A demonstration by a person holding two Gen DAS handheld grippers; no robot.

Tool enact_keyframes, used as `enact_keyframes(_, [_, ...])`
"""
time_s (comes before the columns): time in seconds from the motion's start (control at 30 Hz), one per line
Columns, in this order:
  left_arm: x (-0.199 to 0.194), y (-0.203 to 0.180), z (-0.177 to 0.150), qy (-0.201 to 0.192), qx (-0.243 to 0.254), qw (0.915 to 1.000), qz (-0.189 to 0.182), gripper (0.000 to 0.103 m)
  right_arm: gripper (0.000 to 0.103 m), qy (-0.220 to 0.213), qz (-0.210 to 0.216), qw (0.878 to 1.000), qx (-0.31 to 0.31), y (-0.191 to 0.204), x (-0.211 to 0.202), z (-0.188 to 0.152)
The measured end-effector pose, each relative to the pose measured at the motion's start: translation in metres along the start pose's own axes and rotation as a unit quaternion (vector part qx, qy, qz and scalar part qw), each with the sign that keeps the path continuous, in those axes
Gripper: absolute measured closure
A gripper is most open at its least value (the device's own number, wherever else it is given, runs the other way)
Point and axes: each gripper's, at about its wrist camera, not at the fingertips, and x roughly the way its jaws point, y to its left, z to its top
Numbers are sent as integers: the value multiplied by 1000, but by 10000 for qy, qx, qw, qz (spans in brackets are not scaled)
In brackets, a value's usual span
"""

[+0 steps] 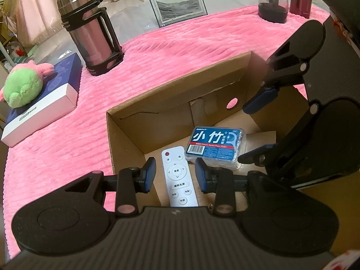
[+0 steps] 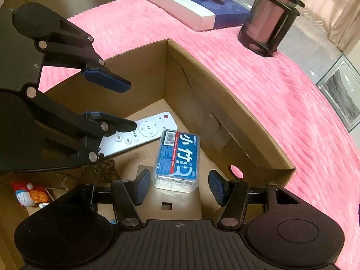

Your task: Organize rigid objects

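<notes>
Cardboard box (image 1: 180, 85), open-topped, sitting on the pink ribbed blanket (image 1: 180, 36); it is serving as the collecting bin, so the hard items are lying inside it.

Item 1: white remote control (image 1: 178, 175), lying flat on the box floor, buttons up. The left claw (image 1: 175, 174) is hovering over it, jaws straddling its width with a gap on each side, pinching nothing; a judgement: it is either lining up or letting go.

Item 2: clear floss-pick case with blue label (image 2: 177, 157), lying flat just beside the remote. The right claw (image 2: 178, 185) is hanging above its near end, jaws spread wider than the case and not touching it.

Not yet boxed, judged as candidates: steel flask with black carrier (image 1: 90, 33), upright on the blanket; framed picture (image 1: 177, 6), behind the blanket, its footing unclear; blue-and-white flat box (image 1: 42, 103), carrying a green-and-pink plush toy (image 1: 22, 85), which is soft and probably staying out.
</notes>
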Motion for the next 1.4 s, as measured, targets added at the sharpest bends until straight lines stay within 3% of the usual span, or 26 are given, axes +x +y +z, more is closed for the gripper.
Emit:
enact_keyframes(0.33, [-24, -4, -7, -117, -82, 9999, -5, 69, 48, -190, 21, 9996, 196, 9, -24, -14])
enact_keyframes(0.57, [-53, -10, -18, -246, -141, 9996, 47, 68, 33, -427, -10, 9983, 392, 24, -52, -28])
enact_keyframes(1.03, [-122, -28, -53, -765, -673, 9948, 80, 26, 26, -1010, -153, 9886, 1106, 63, -117, -66])
enact_keyframes(1.4, [-178, -46, -90, -1309, -950, 9862, 360, 12, 23, -1712, -152, 9686, 1796, 93, -169, -105])
